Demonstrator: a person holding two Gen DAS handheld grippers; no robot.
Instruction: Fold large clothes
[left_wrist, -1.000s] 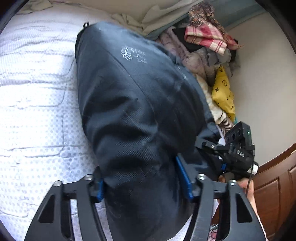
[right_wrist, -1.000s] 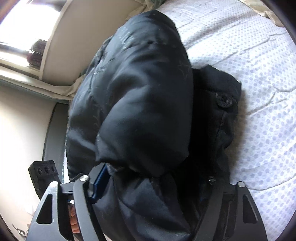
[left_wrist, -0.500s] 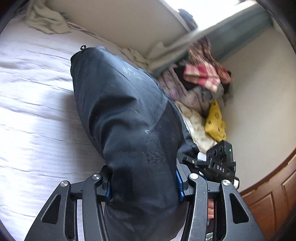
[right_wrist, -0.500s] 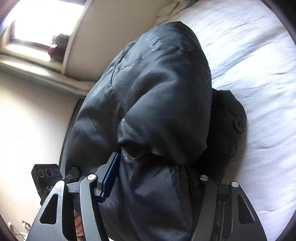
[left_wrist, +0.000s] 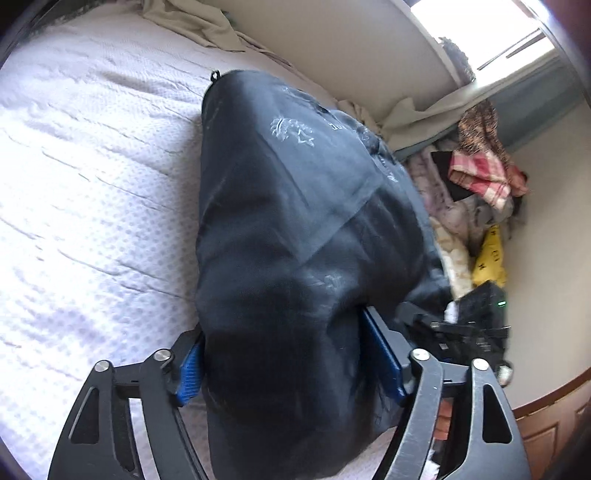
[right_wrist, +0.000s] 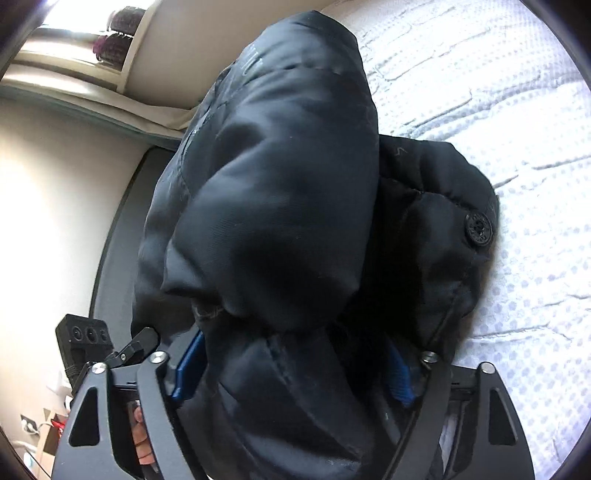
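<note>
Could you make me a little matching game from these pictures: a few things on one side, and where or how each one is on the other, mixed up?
Things:
1. bulky black padded jacket
2. white dotted quilted bedspread
3. red and white checked cloth
4. round black button

Places or states:
A. on top of the heap of clothes by the wall
B. on a jacket flap, beside the bedspread
C. gripped by the left claw and the right claw
D. spread flat under the jacket

Pairs: 1-C, 2-D, 3-A, 4-B

Black jacket (left_wrist: 295, 236); white dotted bedspread (left_wrist: 92, 192).
</note>
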